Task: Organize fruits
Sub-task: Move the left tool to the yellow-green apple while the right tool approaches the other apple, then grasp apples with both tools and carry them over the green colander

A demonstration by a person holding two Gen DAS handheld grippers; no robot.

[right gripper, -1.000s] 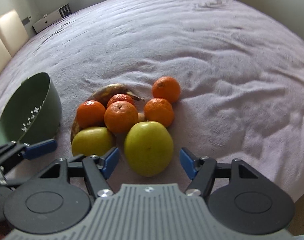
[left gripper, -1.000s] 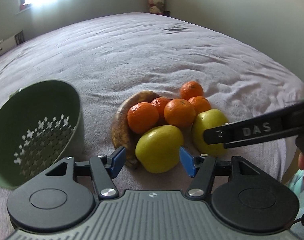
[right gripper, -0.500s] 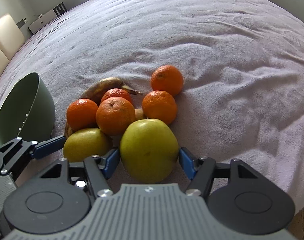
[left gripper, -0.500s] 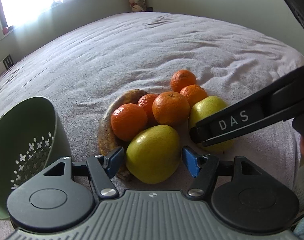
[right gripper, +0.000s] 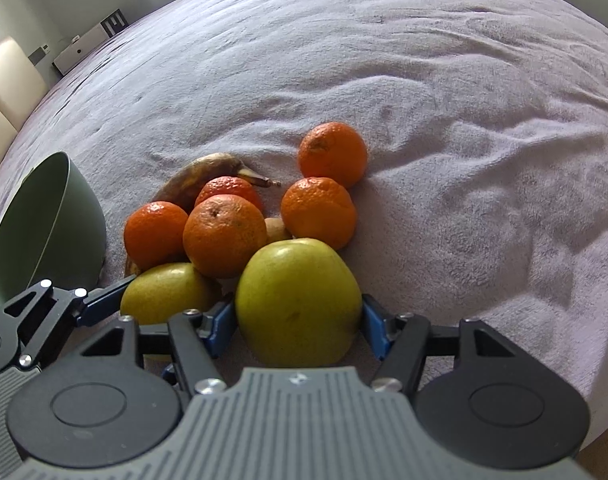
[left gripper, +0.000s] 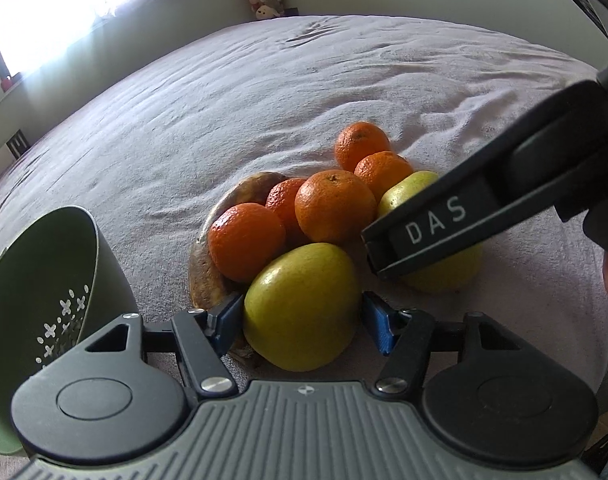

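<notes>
Both grippers on an apple each, pickup step under way

The left gripper [left gripper: 297, 320] straddles the near apple [left gripper: 299, 306], its jaws closing with the left pad touching and the right just off; the right gripper [right gripper: 297, 330] has its pads against the flanks of the other apple [right gripper: 297, 300]; oranges [right gripper: 223, 234] and a banana [right gripper: 199, 174] lie just beyond the jaws, the colander [left gripper: 43, 300] off to their left; next, I reckon, firm squeezes and straight lifts, so neighbours don't roll.
</notes>
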